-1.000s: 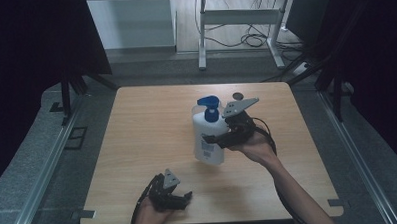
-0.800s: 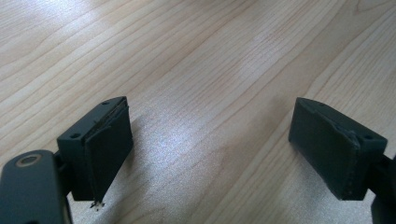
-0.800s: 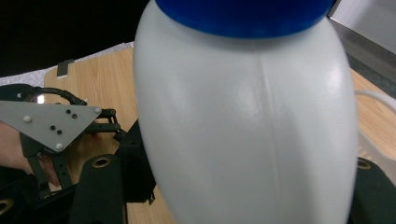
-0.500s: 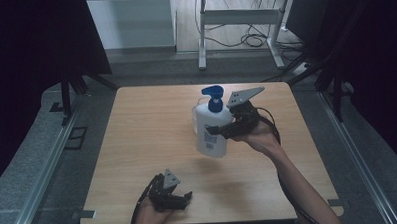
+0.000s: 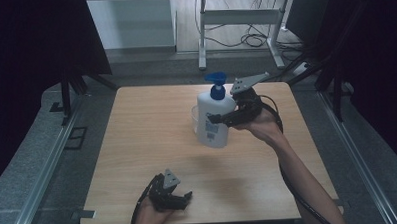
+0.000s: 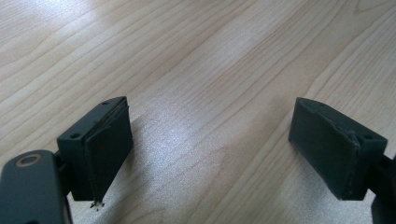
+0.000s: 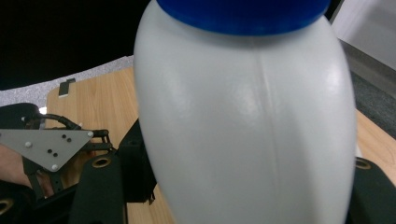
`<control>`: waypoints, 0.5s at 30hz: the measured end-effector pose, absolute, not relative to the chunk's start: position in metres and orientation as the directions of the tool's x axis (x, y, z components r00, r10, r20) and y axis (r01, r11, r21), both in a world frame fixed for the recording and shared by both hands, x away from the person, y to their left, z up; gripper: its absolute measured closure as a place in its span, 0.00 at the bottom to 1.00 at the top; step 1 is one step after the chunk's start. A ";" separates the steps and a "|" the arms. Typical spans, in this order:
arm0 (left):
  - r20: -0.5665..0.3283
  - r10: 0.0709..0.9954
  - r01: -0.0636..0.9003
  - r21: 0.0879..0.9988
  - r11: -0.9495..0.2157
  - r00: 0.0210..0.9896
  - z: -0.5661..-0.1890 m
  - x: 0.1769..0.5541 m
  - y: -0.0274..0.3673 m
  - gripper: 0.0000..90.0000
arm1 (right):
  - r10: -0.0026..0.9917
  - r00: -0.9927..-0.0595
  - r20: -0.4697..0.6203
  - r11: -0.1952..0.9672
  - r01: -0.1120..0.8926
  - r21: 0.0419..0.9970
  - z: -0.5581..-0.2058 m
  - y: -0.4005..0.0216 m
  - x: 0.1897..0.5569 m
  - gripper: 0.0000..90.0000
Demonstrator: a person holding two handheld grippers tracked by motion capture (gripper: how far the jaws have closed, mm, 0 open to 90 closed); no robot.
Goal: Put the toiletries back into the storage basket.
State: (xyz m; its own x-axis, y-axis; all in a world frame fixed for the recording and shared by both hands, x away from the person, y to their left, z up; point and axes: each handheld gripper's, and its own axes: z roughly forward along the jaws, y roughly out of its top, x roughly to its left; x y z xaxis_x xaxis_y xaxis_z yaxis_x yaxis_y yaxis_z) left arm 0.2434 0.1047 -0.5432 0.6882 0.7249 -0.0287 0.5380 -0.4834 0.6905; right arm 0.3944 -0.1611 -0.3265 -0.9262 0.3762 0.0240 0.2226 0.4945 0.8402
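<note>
The tabletop (image 5: 152, 143) was pale wood grain, set among grey floor mats and dark curtains, with a white frame and loose cables on the floor beyond. The right gripper (image 5: 222, 118) was clamped on a white bottle (image 5: 214, 119) with a blue pump, upright over the tabletop's far middle. The left gripper (image 5: 182, 200) sat at the near edge, jaws apart over bare wood.

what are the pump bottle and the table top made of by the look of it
The pump bottle: likely plastic, white with a slight satin sheen and a moulded seam down its side in the right gripper view; its blue pump head looks like glossier plastic. The table top: pale wood grain, smooth with soft glare in the left gripper view; whether solid wood or laminate cannot be told.
</note>
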 end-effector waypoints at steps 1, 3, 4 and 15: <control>-0.030 0.725 0.538 0.691 -0.482 0.688 -0.543 0.243 0.105 0.14 | 0.374 -0.927 0.025 0.492 0.222 0.842 -0.324 -0.162 0.397 0.42; -0.030 0.725 0.538 0.691 -0.482 0.688 -0.543 0.243 0.105 0.14 | 0.376 -0.926 0.026 0.490 0.222 0.843 -0.322 -0.162 0.399 0.42; -0.030 0.725 0.538 0.691 -0.482 0.688 -0.543 0.243 0.105 0.14 | 0.376 -0.926 0.026 0.490 0.222 0.843 -0.322 -0.162 0.399 0.42; -0.029 0.724 0.537 0.691 -0.484 0.689 -0.543 0.243 0.105 0.14 | 0.386 -0.923 -0.002 0.488 0.203 0.849 -0.312 -0.164 0.416 0.42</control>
